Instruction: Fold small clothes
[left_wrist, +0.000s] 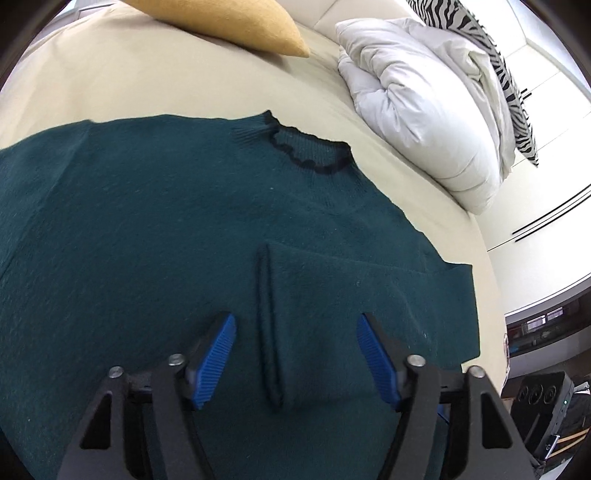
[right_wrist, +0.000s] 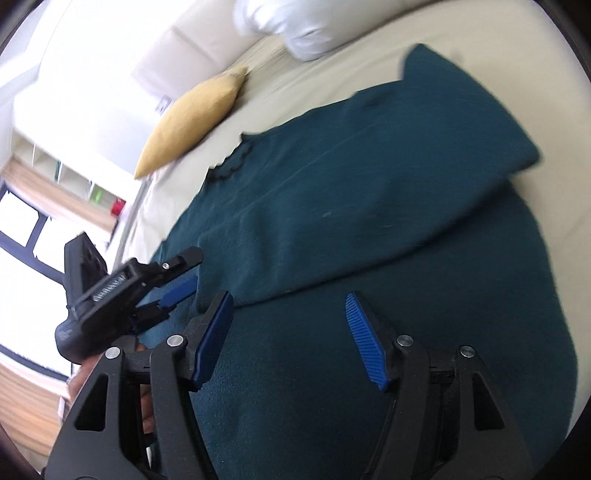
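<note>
— Teal knit, that's what's on the bed (left_wrist: 155, 74): a dark green sweater (left_wrist: 147, 206) lies flat on the cream sheet, its scalloped collar (left_wrist: 306, 147) towards the mustard cushion (left_wrist: 236, 26) and the white duvet (left_wrist: 417, 96).

— Which step is this?

— I'd judge one sleeve (right_wrist: 369, 184) is already folded across the body, its cuff (left_wrist: 267, 325) lying between the pads of the left hand-held gripper (left_wrist: 295, 358).

— Are they holding anything?

— No. The left hand-held gripper's jaws stand apart above the cuff, nothing pinched. The right hand-held gripper (right_wrist: 291, 336) is spread too, over bare knit near the hem.

— And next?

— Probably a fresh grip: each has to come down on an edge, close on the fabric, and carry it over. Thick knit may bunch, so a low, even lift seems wise.
</note>
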